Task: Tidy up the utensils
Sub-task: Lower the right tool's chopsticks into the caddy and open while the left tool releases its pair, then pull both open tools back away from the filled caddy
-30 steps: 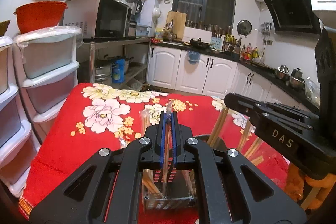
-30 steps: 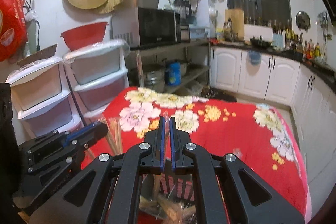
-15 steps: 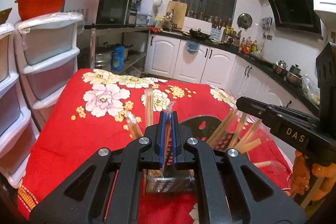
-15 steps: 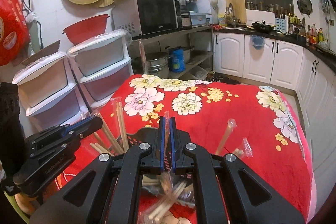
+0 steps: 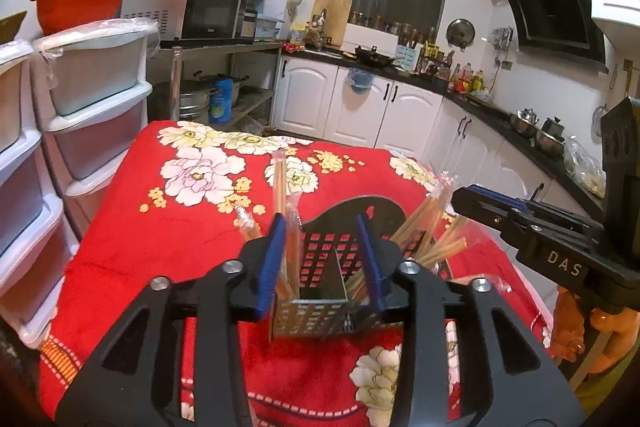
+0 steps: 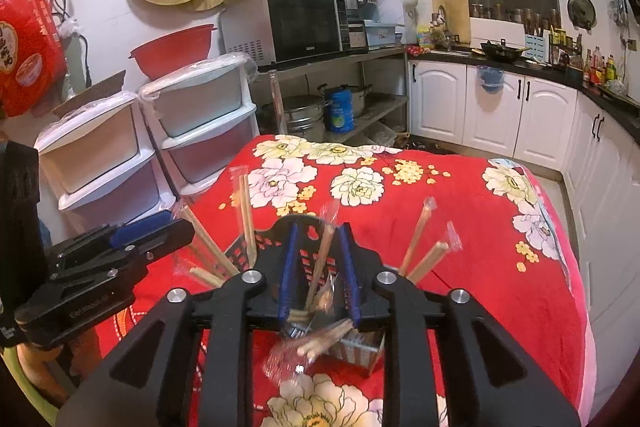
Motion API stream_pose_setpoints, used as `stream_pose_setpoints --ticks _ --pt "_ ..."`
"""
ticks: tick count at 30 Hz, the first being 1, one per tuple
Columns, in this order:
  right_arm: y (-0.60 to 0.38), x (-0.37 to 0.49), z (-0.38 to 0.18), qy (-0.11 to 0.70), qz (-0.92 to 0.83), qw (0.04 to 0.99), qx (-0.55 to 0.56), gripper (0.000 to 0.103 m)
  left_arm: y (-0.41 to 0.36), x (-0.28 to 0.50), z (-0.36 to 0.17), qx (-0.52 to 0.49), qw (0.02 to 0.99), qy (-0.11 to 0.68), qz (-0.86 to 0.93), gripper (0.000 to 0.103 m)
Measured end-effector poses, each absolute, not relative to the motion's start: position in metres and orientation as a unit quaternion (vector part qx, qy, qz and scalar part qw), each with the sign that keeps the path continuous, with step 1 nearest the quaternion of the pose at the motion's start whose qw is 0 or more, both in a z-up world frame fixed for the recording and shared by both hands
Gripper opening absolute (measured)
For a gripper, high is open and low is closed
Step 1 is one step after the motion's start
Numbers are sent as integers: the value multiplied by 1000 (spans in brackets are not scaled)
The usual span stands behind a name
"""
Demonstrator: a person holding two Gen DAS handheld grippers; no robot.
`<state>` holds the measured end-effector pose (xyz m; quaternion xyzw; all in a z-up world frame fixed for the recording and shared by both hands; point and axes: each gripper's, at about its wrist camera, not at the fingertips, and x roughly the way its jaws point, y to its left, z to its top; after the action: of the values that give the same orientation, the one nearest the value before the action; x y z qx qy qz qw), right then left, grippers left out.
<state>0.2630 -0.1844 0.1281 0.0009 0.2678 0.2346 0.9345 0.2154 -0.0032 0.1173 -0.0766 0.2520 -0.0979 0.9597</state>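
Black perforated utensil holder (image 5: 326, 267) standing near the front edge of the red floral tablecloth (image 5: 168, 227), with a metal divider inside. Wrapped wooden chopsticks (image 6: 420, 247) fanned out of its compartments, tilted every way. Left gripper (image 5: 322, 251) just opened, nothing pinched. Right gripper (image 6: 318, 259) just opened too, one wrapped chopstick (image 6: 320, 263) loose between the jaws.

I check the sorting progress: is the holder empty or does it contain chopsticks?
Not empty: wrapped chopsticks stand slanted in the black holder.
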Motion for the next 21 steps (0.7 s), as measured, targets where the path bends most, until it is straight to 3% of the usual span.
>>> stream_pose_setpoints --ticks 10,21 --pt "-197 226 126 259 242 935 -1 38 -6 183 118 -74 957 256 -117 56" --pt "-209 179 106 246 239 939 -15 68 -13 152 100 -71 953 268 -122 78"
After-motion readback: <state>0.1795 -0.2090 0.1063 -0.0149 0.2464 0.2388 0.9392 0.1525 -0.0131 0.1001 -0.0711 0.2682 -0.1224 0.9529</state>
